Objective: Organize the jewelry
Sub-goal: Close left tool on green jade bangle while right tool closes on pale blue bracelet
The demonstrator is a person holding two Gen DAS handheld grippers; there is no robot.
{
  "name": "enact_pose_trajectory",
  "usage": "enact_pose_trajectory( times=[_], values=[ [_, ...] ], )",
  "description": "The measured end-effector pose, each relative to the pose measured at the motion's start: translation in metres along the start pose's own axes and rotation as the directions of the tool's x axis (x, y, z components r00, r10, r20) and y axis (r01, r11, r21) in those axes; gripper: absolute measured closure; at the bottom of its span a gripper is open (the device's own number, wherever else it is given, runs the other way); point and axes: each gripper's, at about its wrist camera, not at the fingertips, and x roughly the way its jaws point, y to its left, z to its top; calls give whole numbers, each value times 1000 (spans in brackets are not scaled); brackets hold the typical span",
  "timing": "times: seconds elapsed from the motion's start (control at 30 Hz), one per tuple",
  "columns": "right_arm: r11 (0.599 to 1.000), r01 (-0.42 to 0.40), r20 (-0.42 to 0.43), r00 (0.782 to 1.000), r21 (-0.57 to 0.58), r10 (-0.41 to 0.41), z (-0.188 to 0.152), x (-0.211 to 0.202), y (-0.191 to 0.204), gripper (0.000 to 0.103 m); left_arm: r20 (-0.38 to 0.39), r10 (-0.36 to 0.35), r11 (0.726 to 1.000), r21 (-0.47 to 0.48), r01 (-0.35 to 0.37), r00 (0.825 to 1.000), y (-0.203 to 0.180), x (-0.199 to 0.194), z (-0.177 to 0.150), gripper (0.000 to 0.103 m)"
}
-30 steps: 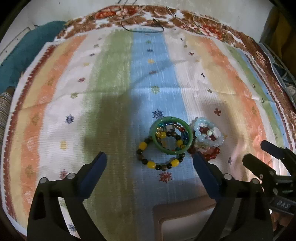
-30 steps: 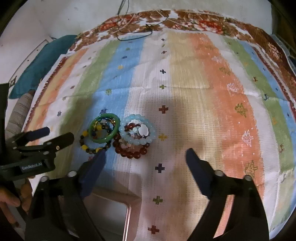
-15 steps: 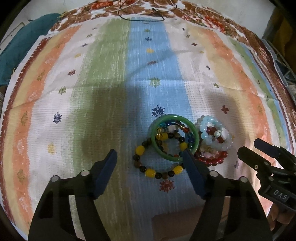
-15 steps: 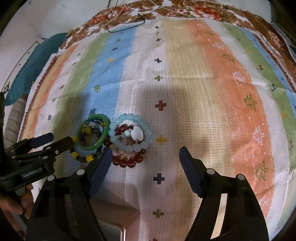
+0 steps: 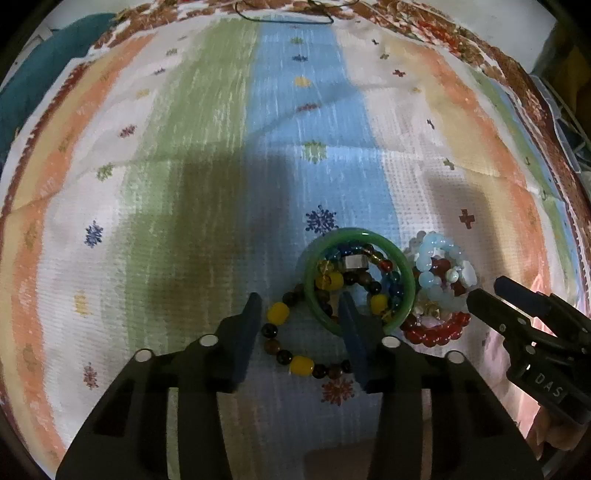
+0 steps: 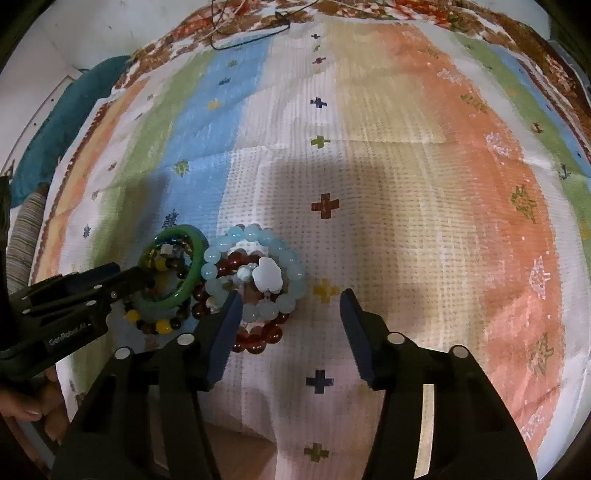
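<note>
A green bangle (image 5: 406, 280) lies on the striped cloth over a yellow-and-brown bead bracelet (image 5: 301, 365) and a multicoloured bead bracelet (image 5: 354, 258). To its right is a pile of pale blue beads (image 5: 430, 275) and red beads (image 5: 436, 334). My left gripper (image 5: 299, 301) is open, its right finger inside the bangle, its left finger outside the yellow-bead bracelet. My right gripper (image 6: 291, 302) is open, its left finger over the blue bead bracelet (image 6: 255, 273) with a white charm (image 6: 269, 275); the red beads (image 6: 258, 339) lie under it. The bangle also shows in the right wrist view (image 6: 195, 266).
The striped woven cloth (image 5: 221, 147) covers the surface, with a brown floral border at the far edge. A black cable (image 5: 284, 16) lies at the far edge. A teal cushion (image 6: 48, 133) sits off the cloth's left side. A box edge (image 5: 332, 454) shows near me.
Both grippers have moved forward and down onto the jewelry and their jaws have narrowed. The left finger now sits inside the bangle. The jewelry has not moved.
</note>
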Motion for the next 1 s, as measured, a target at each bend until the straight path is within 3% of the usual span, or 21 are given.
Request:
enact_pose_trajectory(
  times=[0.17, 0.33, 0.53, 1.0],
  values=[
    [1000, -22, -10, 1000, 22, 22, 2, 6, -1, 50, -5, 7, 1000, 6, -7, 1000, 0, 6, -2, 68],
    [998, -35, -21, 999, 43, 36, 4, 13, -3, 70, -6, 21, 1000, 15, -21, 1000, 0, 9, -3, 78],
    [999, -44, -27, 999, 32, 45, 3, 14, 2, 83, 1, 16, 1000, 14, -16, 1000, 0, 5, -1, 95],
    [999, -14, 29, 999, -33, 15, 5, -13, 10, 84, 52, 33, 998, 44, -36, 998, -4, -22, -2, 96]
  ],
)
